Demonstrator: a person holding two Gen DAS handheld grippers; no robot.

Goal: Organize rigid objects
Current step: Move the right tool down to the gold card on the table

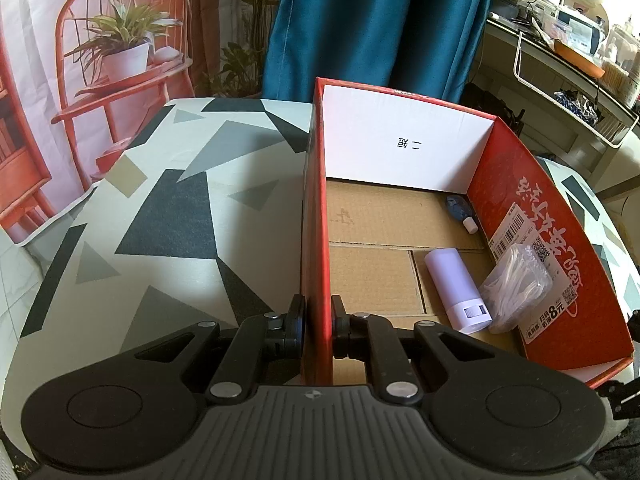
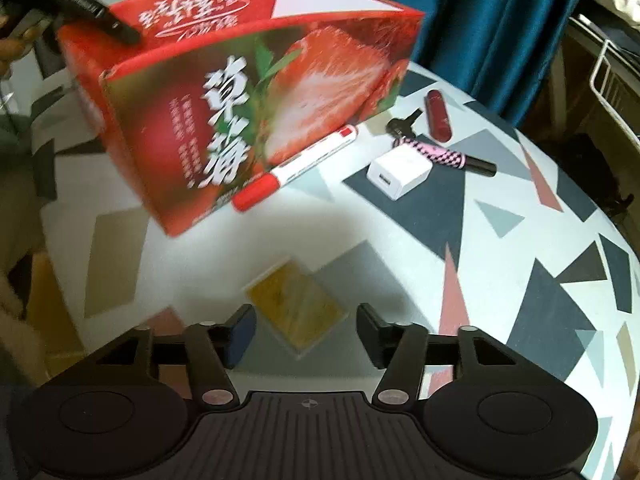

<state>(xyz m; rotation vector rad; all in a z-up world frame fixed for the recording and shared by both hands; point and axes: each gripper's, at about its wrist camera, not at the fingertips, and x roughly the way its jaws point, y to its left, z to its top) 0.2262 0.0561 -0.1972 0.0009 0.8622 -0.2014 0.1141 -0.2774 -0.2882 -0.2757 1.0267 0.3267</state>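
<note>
My left gripper (image 1: 318, 320) is shut on the left wall of the red cardboard box (image 1: 316, 216). Inside the box lie a lilac tube (image 1: 456, 290), a small blue bottle (image 1: 460, 212) and a clear bag of white pieces (image 1: 516, 284). In the right wrist view the same box (image 2: 248, 120) stands at the back left. My right gripper (image 2: 306, 332) is open, just above a flat yellow card (image 2: 296, 308) on the table. A red-and-white marker (image 2: 296, 168), a white charger cube (image 2: 400, 172), a pink-black mascara (image 2: 444, 154), a dark red tube (image 2: 438, 114) and a black plug (image 2: 402, 126) lie beside the box.
The table (image 2: 500, 240) has a geometric patterned cloth and a rounded edge at the right. A teal curtain (image 1: 380, 20) hangs behind. A white wire rack (image 1: 568, 100) and cluttered shelves stand at the far right. A printed backdrop (image 1: 100, 60) is at the left.
</note>
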